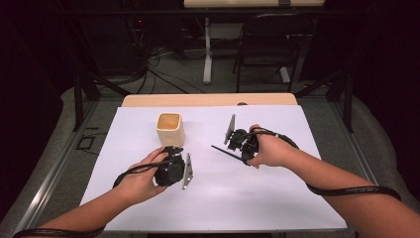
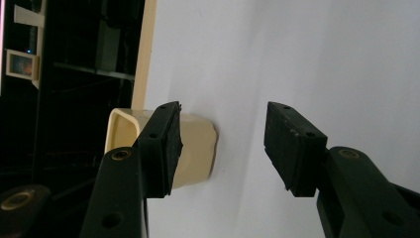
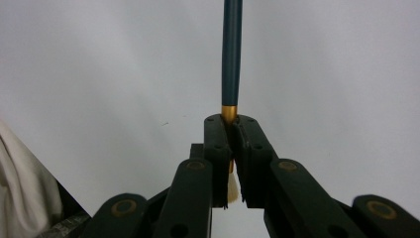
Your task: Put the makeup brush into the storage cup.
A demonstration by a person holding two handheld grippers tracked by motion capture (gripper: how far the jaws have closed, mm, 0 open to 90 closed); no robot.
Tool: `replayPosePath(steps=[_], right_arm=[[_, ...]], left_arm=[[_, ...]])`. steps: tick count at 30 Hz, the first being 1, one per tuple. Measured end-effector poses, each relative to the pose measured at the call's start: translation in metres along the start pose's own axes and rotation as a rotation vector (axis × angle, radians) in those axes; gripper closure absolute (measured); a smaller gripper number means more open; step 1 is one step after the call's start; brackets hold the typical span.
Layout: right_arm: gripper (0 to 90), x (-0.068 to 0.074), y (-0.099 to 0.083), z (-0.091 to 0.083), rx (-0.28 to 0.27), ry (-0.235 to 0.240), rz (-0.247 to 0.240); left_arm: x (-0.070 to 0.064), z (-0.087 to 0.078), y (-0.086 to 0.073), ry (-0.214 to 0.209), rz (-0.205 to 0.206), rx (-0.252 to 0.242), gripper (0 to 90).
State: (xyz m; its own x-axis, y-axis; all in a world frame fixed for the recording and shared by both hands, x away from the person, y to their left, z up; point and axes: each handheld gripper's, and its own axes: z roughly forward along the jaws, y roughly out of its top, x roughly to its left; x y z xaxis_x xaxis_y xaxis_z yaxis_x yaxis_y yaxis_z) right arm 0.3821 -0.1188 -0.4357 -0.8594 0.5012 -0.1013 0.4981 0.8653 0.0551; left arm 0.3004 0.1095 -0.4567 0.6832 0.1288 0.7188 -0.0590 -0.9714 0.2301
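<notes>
Right tongs (image 3: pixel 232 148) round brush (image 3: pixel 231 54) (tightly)

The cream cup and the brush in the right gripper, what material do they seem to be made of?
Cup: probably matte plastic or ceramic, with thick, smooth, rounded walls. Brush: dark blue glossy handle, maybe painted wood; gold metal-looking ferrule; pale bristles. The right gripper clamps it.

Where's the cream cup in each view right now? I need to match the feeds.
High view: the cream cup stands upright left of centre on the white sheet, just beyond the left gripper.
Left gripper view: the cup appears sideways, partly behind the left-hand jaw.
Right gripper view: no cup here; the right gripper clamps a dark-handled brush.
Shared landmark: the white sheet.
</notes>
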Motion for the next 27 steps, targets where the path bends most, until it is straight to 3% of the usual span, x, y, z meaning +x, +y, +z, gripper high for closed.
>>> replayPosePath(steps=[6,7,17,27], right_arm=[[84.2,0.005,0.006,-0.001,0.012,-0.009,-0.053],[84.2,0.004,0.007,-0.002,0.011,-0.007,-0.081],[84.2,0.007,0.017,-0.004,-0.006,-0.013,-0.174],[84.2,0.004,0.023,-0.004,-0.003,-0.014,-0.17]], left_arm=[[-0.002,0.001,0.002,0.009,0.033,0.005,47.8],[-0.003,0.002,0.002,0.009,0.025,-0.005,47.7],[-0.002,0.002,0.006,0.014,0.043,0.003,47.6],[-0.004,0.007,0.008,0.039,0.065,0.001,47.2]])
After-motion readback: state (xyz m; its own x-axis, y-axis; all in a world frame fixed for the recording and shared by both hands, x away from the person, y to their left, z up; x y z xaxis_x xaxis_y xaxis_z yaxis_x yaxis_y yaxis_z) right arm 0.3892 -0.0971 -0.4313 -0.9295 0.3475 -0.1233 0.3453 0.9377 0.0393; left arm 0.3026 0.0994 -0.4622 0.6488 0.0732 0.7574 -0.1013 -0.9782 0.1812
